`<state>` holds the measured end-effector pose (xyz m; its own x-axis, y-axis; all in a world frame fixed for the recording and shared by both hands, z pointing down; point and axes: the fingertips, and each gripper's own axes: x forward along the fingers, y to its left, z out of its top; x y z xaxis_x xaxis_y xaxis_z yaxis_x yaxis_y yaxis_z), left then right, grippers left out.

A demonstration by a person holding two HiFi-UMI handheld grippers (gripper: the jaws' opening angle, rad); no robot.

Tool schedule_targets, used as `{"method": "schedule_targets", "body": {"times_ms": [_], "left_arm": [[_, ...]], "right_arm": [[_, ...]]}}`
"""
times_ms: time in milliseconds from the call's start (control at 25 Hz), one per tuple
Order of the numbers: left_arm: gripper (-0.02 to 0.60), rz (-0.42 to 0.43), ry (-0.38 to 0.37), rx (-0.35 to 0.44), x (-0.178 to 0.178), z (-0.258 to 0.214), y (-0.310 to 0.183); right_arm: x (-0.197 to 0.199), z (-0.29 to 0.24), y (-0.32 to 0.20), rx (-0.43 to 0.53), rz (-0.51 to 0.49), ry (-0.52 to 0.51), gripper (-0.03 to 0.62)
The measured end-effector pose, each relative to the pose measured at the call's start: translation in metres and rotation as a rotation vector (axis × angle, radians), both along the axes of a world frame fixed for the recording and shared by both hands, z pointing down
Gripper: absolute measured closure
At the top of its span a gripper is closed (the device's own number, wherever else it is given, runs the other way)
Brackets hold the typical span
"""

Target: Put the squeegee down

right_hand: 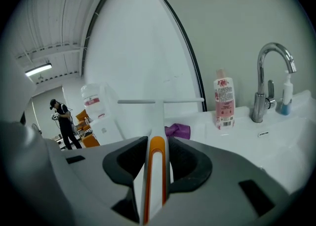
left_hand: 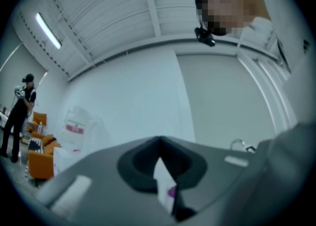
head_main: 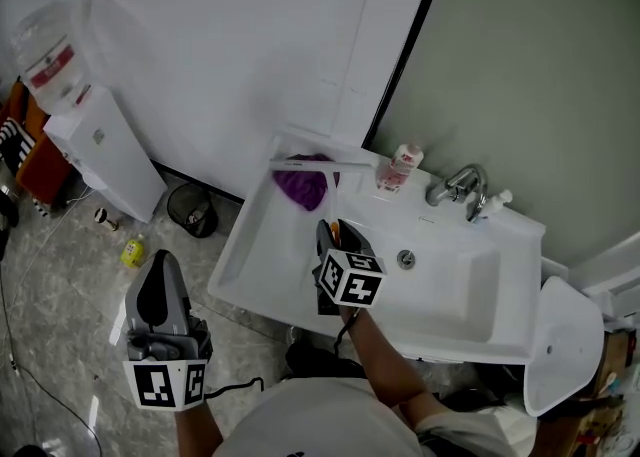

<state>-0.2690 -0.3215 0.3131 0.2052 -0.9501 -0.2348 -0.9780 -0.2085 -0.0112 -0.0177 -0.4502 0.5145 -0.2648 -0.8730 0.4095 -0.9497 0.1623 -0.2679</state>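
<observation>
1. Right gripper (right_hand: pixel 158 146) is clamped on the squeegee (right_hand: pixel 157 116), pads pinching the white-and-orange handle, blade set crosswise out ahead of the tips
2. That blade hangs over the left end of the sink (head_main: pixel 455 295), with the purple cloth (head_main: pixel 303 187) lying just beyond and below it
3. Off to the right of those jaws comes the pink bottle (right_hand: pixel 223 102), then the faucet (right_hand: pixel 269 79) with a small bottle (right_hand: pixel 287 94) tucked beside it
4. Left gripper (left_hand: pixel 159 142) is out over the floor (head_main: pixel 60 275), well apart from the sink, jaws closed tip to tip with nothing between them
5. A water dispenser (left_hand: pixel 76 131) stands ahead of it, off to its left
</observation>
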Motion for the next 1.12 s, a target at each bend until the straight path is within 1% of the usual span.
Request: {"method": "schedule_targets", "body": {"times_ms": [280,520,760,960,1120], "left_arm": [[0.574,-0.018,-0.017,-0.025,0.001,0.007,-0.011],[0.574,-0.015,-0.018,-0.049,0.004,0.015,-0.015],[0.574,-0.027,-0.020,-0.085,0.003,0.029,-0.014],[0.574,-0.052,-0.020,-0.097,-0.004,0.032,-0.012],[0.574,-0.073,-0.021,-0.104,-0.010,0.035,-0.012]], "right_arm": [[0.005,0.039,-0.028,-0.094,0.039,-0.009,0.462],[0.009,0.064,-0.048,-0.161,0.062,-0.008,0.462],[0.015,0.081,-0.063,-0.209,0.090,0.003,0.461],[0.013,0.093,-0.070,-0.248,0.105,-0.017,0.461],[0.010,0.103,-0.074,-0.281,0.112,-0.012,0.461]]}}
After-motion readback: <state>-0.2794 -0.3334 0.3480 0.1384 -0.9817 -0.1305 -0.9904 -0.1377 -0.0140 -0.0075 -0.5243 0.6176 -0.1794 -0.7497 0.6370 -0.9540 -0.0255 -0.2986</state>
